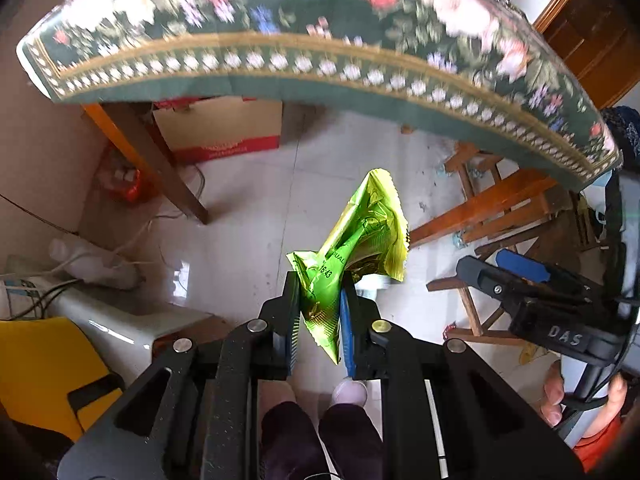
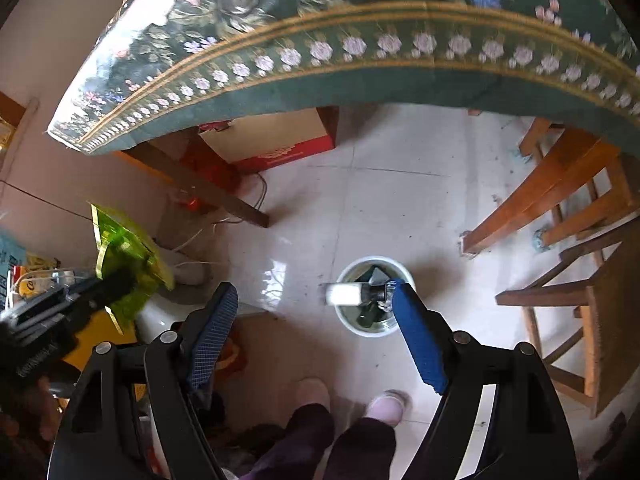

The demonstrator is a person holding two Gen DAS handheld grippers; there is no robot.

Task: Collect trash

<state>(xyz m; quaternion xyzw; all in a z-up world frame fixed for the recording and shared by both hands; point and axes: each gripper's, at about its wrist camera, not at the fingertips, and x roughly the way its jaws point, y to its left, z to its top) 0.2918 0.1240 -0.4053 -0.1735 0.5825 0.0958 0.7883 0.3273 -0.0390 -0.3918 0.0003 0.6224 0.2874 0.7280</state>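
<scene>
A crumpled green foil wrapper [image 1: 360, 240] is pinched between the blue pads of my left gripper [image 1: 320, 284], which is shut on it above the tiled floor. In the right wrist view the same wrapper [image 2: 124, 256] shows at the left in that gripper [image 2: 116, 280]. My right gripper [image 2: 314, 290] stands open, nothing between its pads, over a white round bin [image 2: 352, 268] on the floor. Dark scraps lie inside the bin. A blurred white and silvery item [image 2: 344, 294] sits at the bin's mouth beside the right fingertip. My right gripper [image 1: 492, 264] also shows in the left wrist view.
A table with a dark floral cloth [image 2: 360, 40] overhangs the far side. Wooden benches [image 2: 560, 184] stand at the right; a cardboard box [image 2: 272, 136] and a table leg [image 2: 224, 196] are at the left. The person's slippered feet [image 2: 312, 392] stand near the bin. Cables and a yellow object [image 1: 40, 360] lie at the left.
</scene>
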